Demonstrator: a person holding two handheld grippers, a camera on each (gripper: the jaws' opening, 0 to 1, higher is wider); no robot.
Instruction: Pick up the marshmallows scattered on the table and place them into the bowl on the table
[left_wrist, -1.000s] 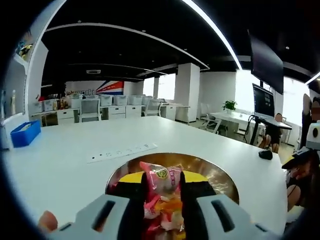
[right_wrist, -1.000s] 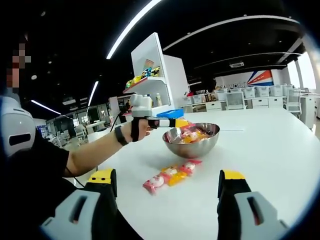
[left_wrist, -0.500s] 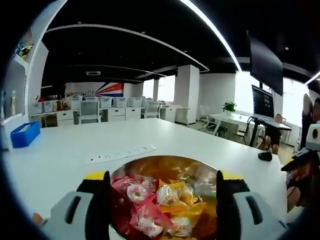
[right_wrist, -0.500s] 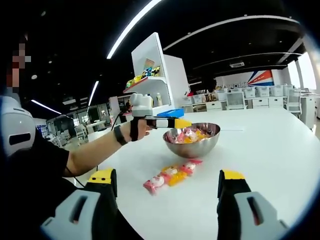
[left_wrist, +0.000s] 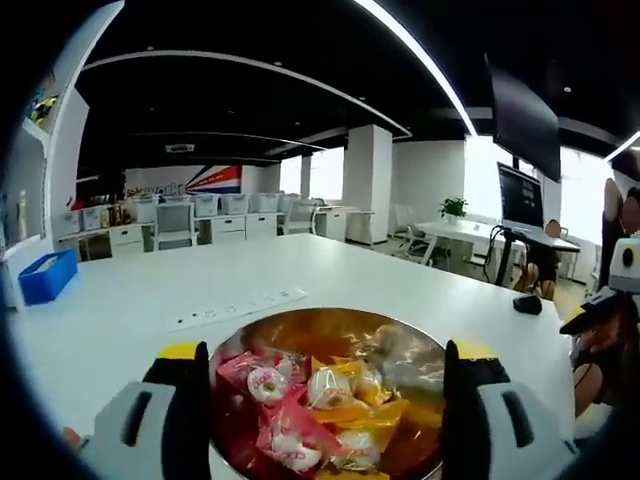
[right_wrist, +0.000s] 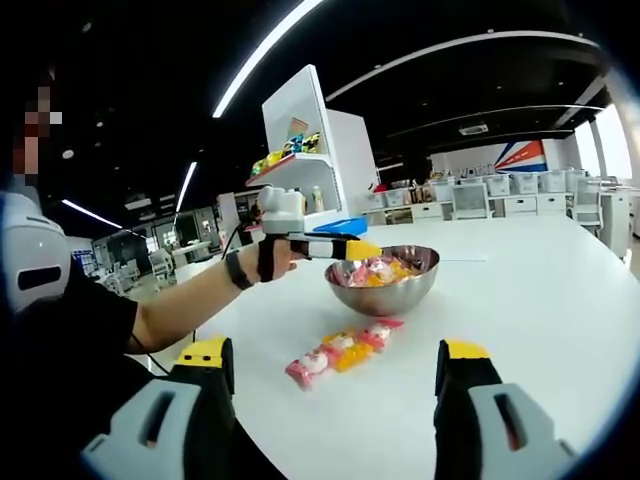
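Presently, the left gripper (left_wrist: 326, 400) hangs directly over the steel bowl (left_wrist: 405, 330), its two yellow-tipped jaws spread wide apart and holding nothing. Between them, in the left gripper view, lies the heap of wrapped marshmallows (left_wrist: 310, 405) already in the bowl: pink, yellow and orange packets piled against its polished wall. The bowl stands on a white table (left_wrist: 120, 310), with a white power strip (left_wrist: 240, 306) lying beyond it and a blue bin (left_wrist: 45, 276) near the far left edge.

From the right gripper view, the same left gripper (right_wrist: 345, 249) appears held by a person's hand (right_wrist: 268, 262) just above the bowl's (right_wrist: 381, 290) near rim. On the table in front of the bowl, three wrapped marshmallows (right_wrist: 341, 354) remain in a short diagonal row, close together, the farthest one near the bowl's foot. The right gripper (right_wrist: 335, 385) is low over the table with its jaws wide apart and empty; the row lies ahead of them and between their lines.

Judged from this, most packets are collected, and these three in front of the bowl are left to pick up.
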